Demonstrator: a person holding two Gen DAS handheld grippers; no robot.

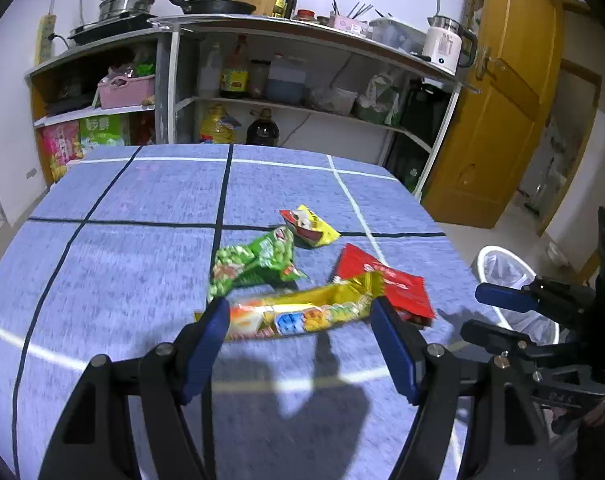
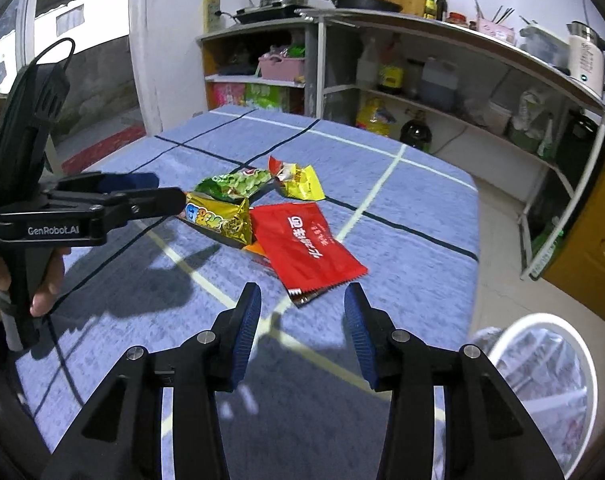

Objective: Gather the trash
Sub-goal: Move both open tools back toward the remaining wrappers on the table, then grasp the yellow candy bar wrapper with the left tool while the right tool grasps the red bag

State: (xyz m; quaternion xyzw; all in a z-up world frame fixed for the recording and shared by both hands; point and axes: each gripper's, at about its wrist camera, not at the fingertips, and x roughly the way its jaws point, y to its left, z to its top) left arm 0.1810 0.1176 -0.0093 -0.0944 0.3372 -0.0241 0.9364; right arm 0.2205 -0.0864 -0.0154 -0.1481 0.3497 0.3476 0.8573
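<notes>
Several snack wrappers lie on the blue checked tablecloth (image 1: 122, 264): a gold wrapper (image 1: 302, 312) (image 2: 218, 218), a green one (image 1: 254, 264) (image 2: 234, 184), a red one (image 1: 386, 284) (image 2: 306, 248) and a small yellow one (image 1: 312, 226) (image 2: 300, 180). My left gripper (image 1: 300, 316) is open, its fingers at either end of the gold wrapper, just above it. It also shows in the right wrist view (image 2: 158, 192). My right gripper (image 2: 302, 304) is open and empty, just short of the red wrapper's near end; it also shows in the left wrist view (image 1: 482, 312).
A white bin with a clear liner (image 2: 542, 376) (image 1: 514, 280) stands on the floor off the table's right edge. Kitchen shelves (image 1: 302, 104) with bottles and pots stand behind the table. A yellow door (image 1: 494, 120) is at the right.
</notes>
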